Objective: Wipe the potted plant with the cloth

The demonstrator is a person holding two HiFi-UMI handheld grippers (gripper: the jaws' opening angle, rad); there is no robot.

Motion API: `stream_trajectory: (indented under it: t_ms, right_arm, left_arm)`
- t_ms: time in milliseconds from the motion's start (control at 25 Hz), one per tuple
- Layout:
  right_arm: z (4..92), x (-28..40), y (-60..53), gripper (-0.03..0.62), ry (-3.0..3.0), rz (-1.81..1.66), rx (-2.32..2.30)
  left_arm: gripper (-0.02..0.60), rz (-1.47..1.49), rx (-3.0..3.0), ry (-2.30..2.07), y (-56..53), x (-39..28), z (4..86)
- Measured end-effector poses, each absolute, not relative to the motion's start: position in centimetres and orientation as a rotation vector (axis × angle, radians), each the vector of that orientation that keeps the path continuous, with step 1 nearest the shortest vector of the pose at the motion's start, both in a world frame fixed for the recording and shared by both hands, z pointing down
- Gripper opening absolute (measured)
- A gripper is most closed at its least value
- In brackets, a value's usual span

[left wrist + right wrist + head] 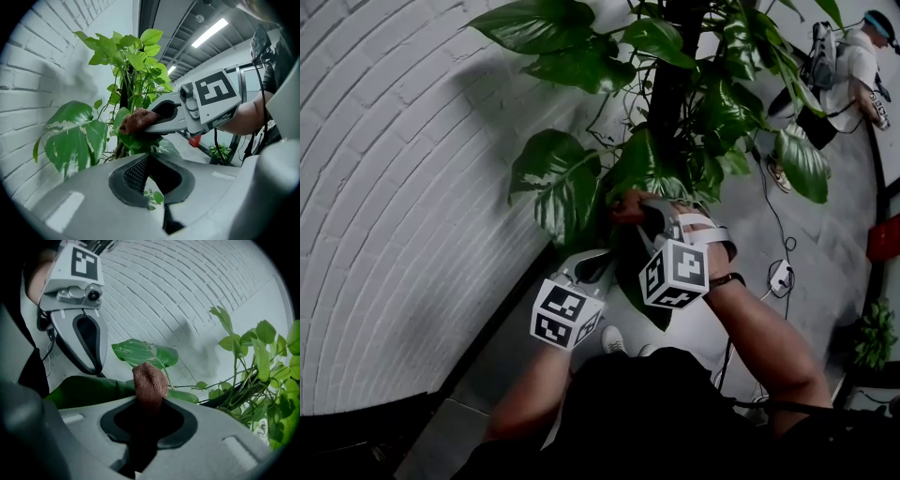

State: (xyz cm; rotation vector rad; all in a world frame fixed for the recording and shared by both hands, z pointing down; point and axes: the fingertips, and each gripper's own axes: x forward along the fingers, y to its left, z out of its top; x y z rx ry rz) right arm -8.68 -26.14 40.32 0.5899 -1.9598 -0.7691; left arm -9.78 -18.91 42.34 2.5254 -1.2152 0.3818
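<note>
The potted plant (675, 141) climbs a dark pole beside the wall, with big glossy leaves. My right gripper (639, 208) is shut on a brown cloth (623, 202), and the cloth presses on a leaf. In the right gripper view the cloth (149, 385) sticks up from between my jaws over a dark green leaf (84, 390). My left gripper (605, 258) is just below, and its jaws look shut on that same leaf (136, 140). The left gripper view shows the cloth (138, 121) in the right gripper (147, 123), resting on the leaf.
A white brick wall (394, 187) runs close along the left. A cable with a white plug (780, 277) lies on the grey floor to the right. A person (853, 66) stands at the far right, near a red object (883, 239) and a small plant (872, 337).
</note>
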Motion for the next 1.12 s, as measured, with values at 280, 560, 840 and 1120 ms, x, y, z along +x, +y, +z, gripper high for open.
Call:
stream_trajectory:
  t_ms: [280,560,840,1120]
  right_arm:
    - [41.2,-8.7,-24.3,0.069,-1.991,-0.757,0.558]
    - [41.3,-8.2,-22.3,0.069,-2.023,-0.754,0.536]
    - [41.7,-7.7,-20.6,0.069,-2.045,-0.747,0.502]
    - [41.0,-7.2,-17.8,0.069,-2.096,-0.736,0.474]
  left_arm:
    - [0.017,0.381,2.506,-1.267,-17.5,-9.8,42.0]
    - [0.015,0.393,2.473,-1.308,-15.2,-9.3,41.8]
    - [0.015,0.393,2.44,-1.361,-12.8,-9.0,41.4]
    - [0.017,0.367,2.386,-1.423,-10.1,-8.6,40.3]
